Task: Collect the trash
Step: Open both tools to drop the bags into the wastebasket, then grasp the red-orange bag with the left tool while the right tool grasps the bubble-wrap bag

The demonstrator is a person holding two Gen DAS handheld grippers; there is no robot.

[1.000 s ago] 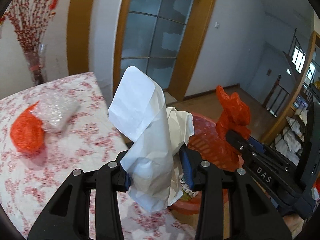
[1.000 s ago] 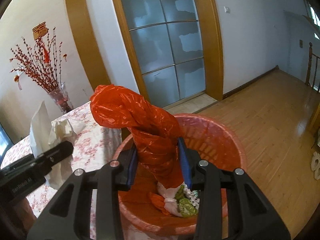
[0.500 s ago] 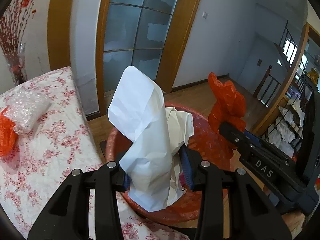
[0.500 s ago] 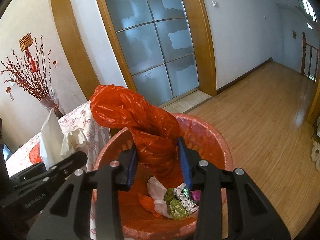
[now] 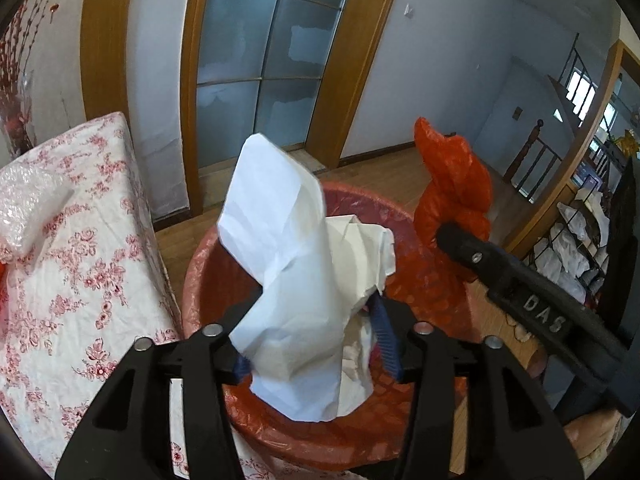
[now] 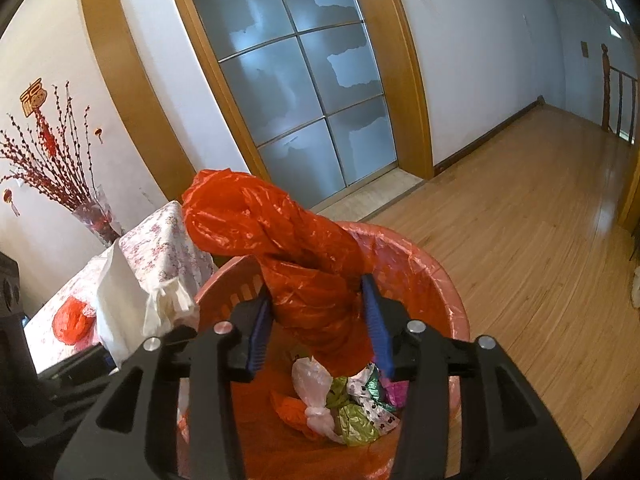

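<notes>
My left gripper [image 5: 316, 344] is shut on crumpled white paper [image 5: 288, 264] and holds it over the red bin [image 5: 200, 264]. My right gripper [image 6: 318, 320] is shut on a twisted orange plastic bag [image 6: 288, 252], held over the same bin [image 6: 440, 280]. Its jaws look slightly wider than before. The bin holds several wrappers [image 6: 352, 404]. The orange bag also shows in the left wrist view [image 5: 452, 188], and the white paper in the right wrist view [image 6: 120, 300].
A table with a floral cloth [image 5: 80, 264] stands left of the bin. On it lie a bubble-wrap wad [image 5: 28, 204] and an orange bag [image 6: 72, 320]. A vase of red branches [image 6: 96, 216] stands at the table's far end. Wooden floor [image 6: 520, 220] extends right.
Both grippers have moved from beside the table to above the bin's opening, still holding their trash. The right jaws appear to have widened a little.
</notes>
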